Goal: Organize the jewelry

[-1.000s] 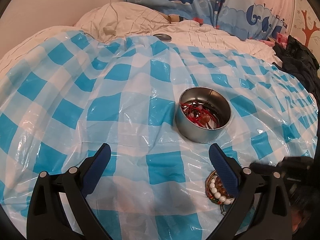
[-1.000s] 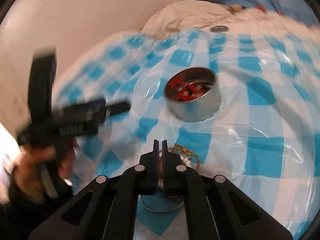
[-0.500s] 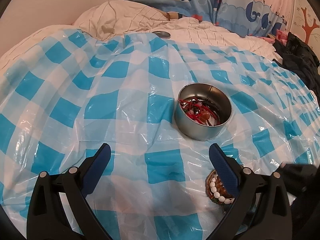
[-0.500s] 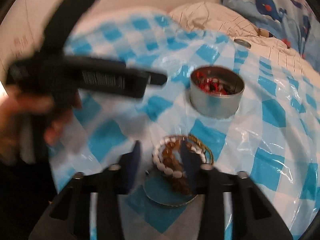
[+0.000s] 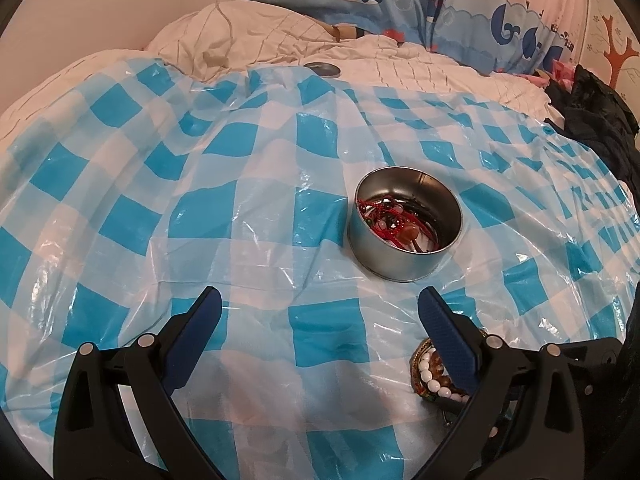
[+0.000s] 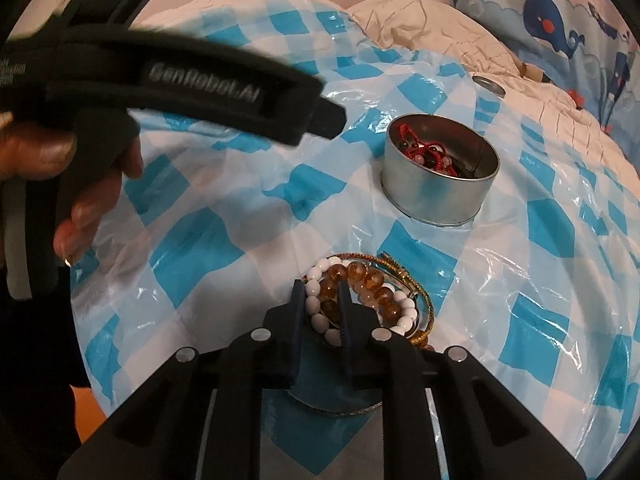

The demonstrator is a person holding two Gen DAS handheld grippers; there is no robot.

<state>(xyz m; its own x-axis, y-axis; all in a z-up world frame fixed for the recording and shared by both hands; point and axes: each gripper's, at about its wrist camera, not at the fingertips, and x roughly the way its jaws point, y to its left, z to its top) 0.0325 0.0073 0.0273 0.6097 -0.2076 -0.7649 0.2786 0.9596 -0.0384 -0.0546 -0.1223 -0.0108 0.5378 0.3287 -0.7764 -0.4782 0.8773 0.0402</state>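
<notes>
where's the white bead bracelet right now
In the right wrist view the white bead bracelet lies low centre between the closing right gripper fingers, just nearer than the tin.

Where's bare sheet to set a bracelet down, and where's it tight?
Free: checked sheet left of the tin, up to the pillow. Crowded: near the bracelet pile, where the right gripper is closing on beads.

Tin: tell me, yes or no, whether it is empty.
No, the tin on the checked sheet already holds a tangle of red cord and beads, seen from the left wrist view.
</notes>
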